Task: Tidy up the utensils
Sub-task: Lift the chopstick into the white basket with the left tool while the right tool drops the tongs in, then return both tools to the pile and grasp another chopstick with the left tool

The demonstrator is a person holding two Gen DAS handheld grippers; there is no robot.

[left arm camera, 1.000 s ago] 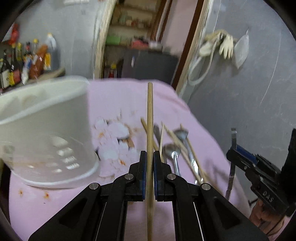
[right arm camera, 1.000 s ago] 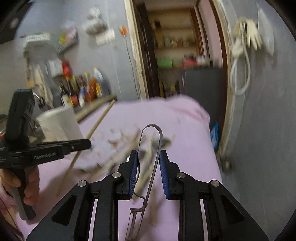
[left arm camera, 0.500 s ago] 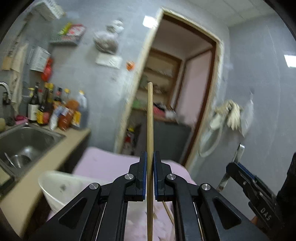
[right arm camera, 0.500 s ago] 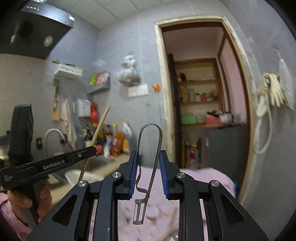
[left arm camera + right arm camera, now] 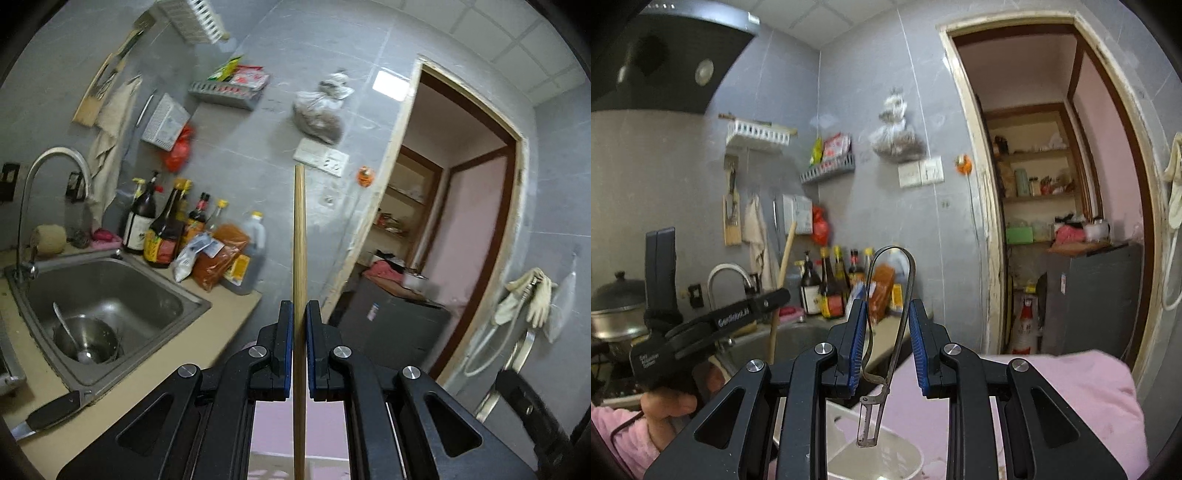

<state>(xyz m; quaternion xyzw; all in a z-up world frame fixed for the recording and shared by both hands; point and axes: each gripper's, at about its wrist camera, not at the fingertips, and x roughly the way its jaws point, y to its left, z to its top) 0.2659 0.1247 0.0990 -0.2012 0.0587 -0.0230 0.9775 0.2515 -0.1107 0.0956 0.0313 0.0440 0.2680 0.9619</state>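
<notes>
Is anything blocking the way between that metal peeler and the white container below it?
Nothing visible does. The peeler, held in the right gripper, hangs blade-down over the white container, with only open air between them.

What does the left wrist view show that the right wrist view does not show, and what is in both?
Only the left wrist view: the inside of the sink, with a steel bowl, and a knife on the counter. Only the right wrist view: the white holder, the pink cloth, a pot, and the left tongs from the side. Both: the chopstick, the peeler, the bottles and the doorway.
</notes>
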